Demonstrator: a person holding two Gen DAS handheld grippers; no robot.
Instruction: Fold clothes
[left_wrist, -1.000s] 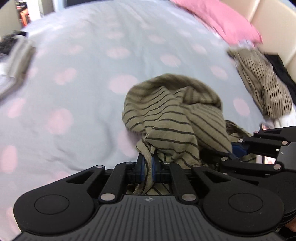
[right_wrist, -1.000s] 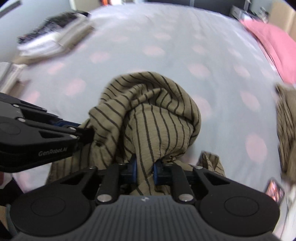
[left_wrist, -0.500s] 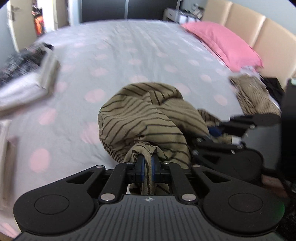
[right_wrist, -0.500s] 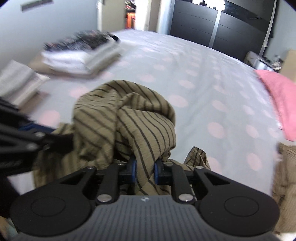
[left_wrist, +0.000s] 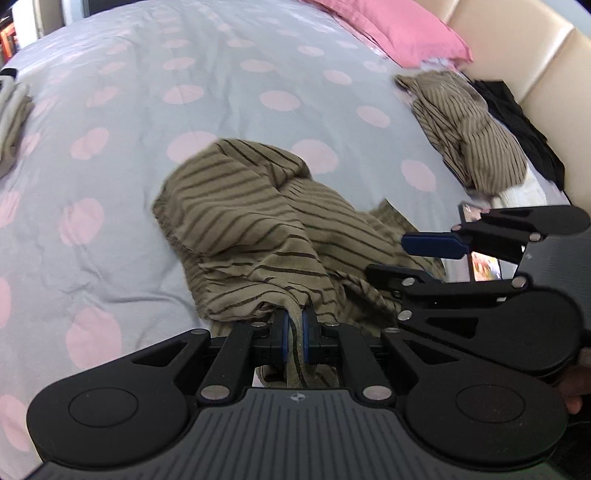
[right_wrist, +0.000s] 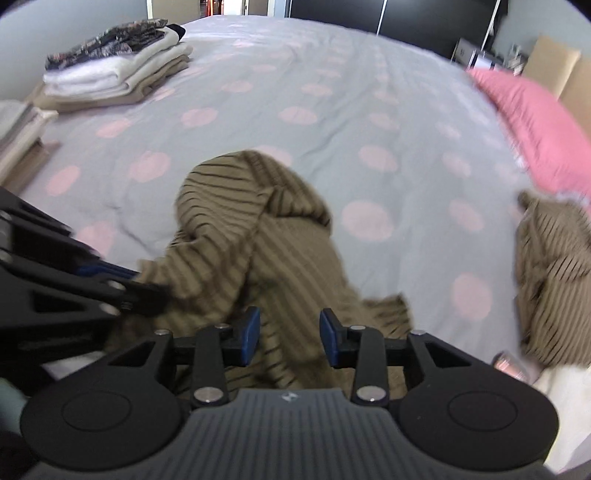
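An olive garment with dark stripes (left_wrist: 258, 229) lies crumpled on the grey bed with pink dots (left_wrist: 184, 74). My left gripper (left_wrist: 294, 334) is shut on a fold at the garment's near edge. My right gripper (right_wrist: 289, 334) is open just above the garment (right_wrist: 258, 229), its jaws apart with cloth lying below them. The right gripper also shows at the right of the left wrist view (left_wrist: 424, 258), open beside the garment. The left gripper shows at the left of the right wrist view (right_wrist: 122, 280), holding cloth.
A second striped olive garment (left_wrist: 465, 129) lies crumpled at the right near a pink pillow (left_wrist: 399, 29) and a beige headboard (left_wrist: 524, 55). A stack of folded clothes (right_wrist: 114, 70) sits at the far left of the bed. Dark clothing (left_wrist: 517, 125) lies by the headboard.
My right gripper has opened and let go of the garment. The garment has dropped lower and spread out on the bed. My left gripper still holds its fold.
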